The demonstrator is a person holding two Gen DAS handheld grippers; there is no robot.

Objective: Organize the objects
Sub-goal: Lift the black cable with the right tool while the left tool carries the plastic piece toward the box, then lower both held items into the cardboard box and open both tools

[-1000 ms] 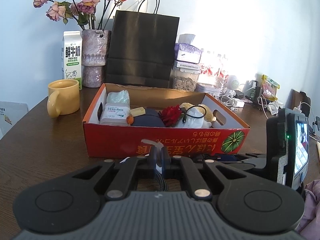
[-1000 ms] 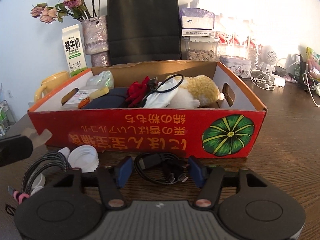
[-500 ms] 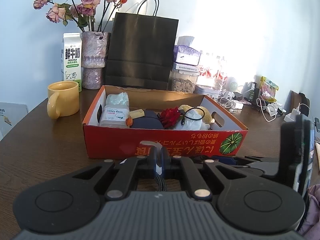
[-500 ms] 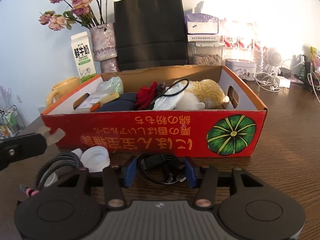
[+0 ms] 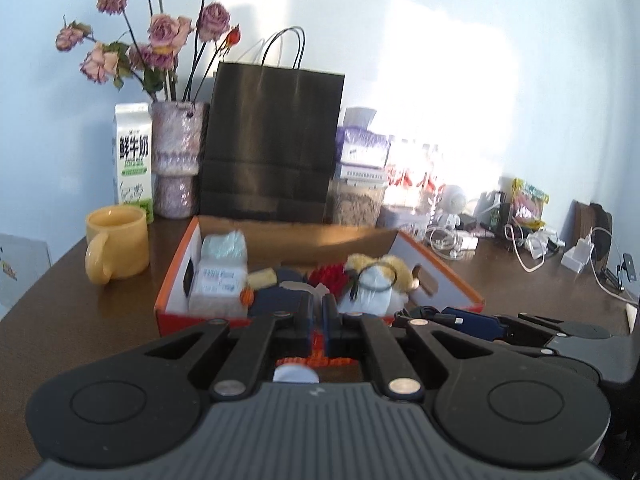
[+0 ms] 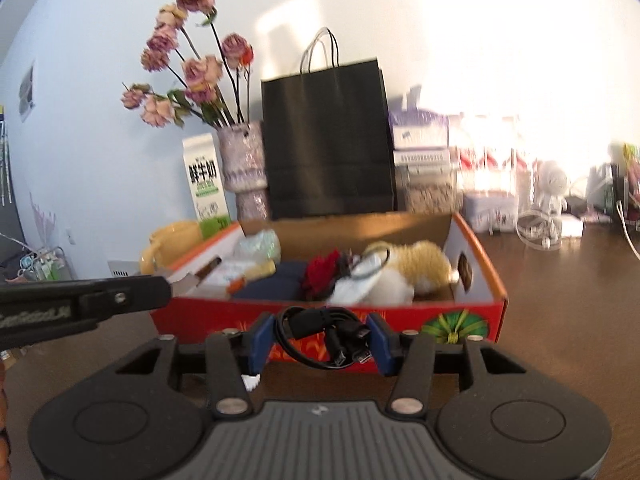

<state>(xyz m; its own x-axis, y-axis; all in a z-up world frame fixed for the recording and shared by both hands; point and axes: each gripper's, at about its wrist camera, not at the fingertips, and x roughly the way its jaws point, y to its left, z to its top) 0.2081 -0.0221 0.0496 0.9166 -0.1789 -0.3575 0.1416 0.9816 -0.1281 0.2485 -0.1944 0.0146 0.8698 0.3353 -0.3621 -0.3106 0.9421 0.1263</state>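
Several items are already lying in the red box [image 6: 476,312]. The right gripper [image 6: 320,338], its jaws just narrowed, is clenching a coiled black cable [image 6: 324,332] before the box; the left gripper [image 5: 316,316] is pinching shut, seemingly on clear plastic.

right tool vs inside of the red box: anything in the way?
Only the box's red front wall. In the right wrist view the right tool, closed on the coiled black cable, is in front of that wall, near its rim.
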